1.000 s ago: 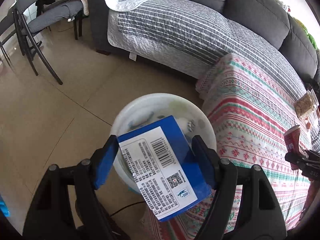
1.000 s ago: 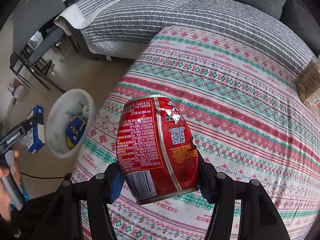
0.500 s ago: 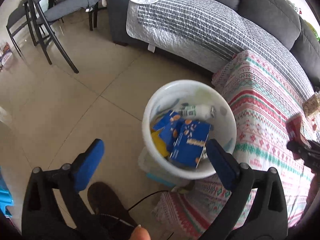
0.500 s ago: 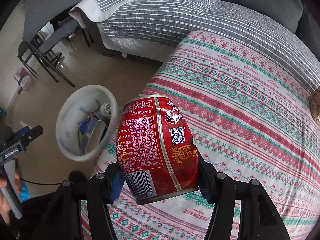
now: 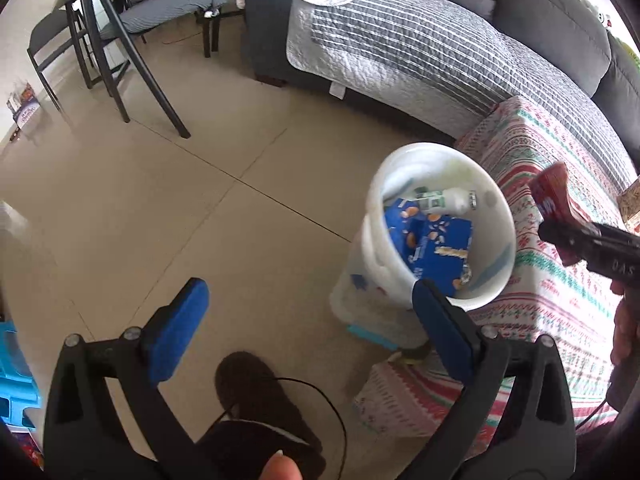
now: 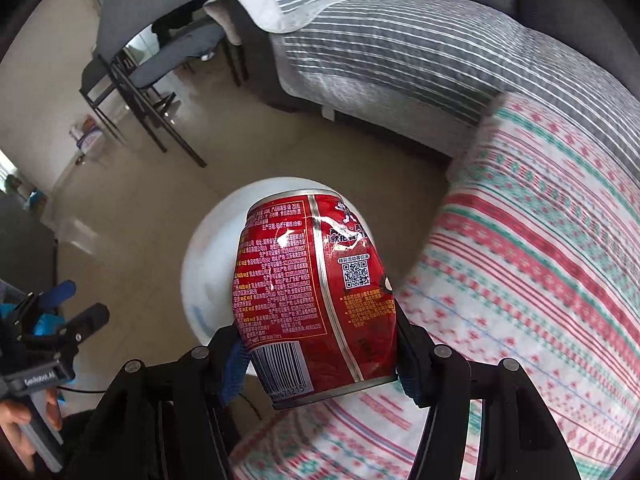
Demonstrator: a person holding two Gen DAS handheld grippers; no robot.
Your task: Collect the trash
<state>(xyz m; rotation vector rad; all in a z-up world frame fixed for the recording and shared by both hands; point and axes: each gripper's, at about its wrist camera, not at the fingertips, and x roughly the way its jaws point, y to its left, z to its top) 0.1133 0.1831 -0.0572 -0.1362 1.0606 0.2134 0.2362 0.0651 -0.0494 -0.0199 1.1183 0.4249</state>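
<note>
A white trash bin [image 5: 374,248] stands on the floor beside the patterned table; it holds blue snack boxes [image 5: 434,246] and a small white bottle [image 5: 448,201]. My left gripper [image 5: 308,320] is open and empty, low over the floor left of the bin. My right gripper [image 6: 320,354] is shut on a dented red can [image 6: 316,292] and holds it above the bin [image 6: 208,264]. The can also shows in the left wrist view [image 5: 554,196], right of the bin rim.
A table with a red and green patterned cloth [image 5: 560,312] sits right of the bin. A grey sofa with a striped cover [image 5: 420,52] is behind. Black chairs [image 5: 120,40] stand at far left. A dark slipper [image 5: 256,392] and a cable lie on the floor.
The left gripper let the blue box drop into the bin, opened, and pulled back to the left. The right gripper carried the red can from over the table to above the bin.
</note>
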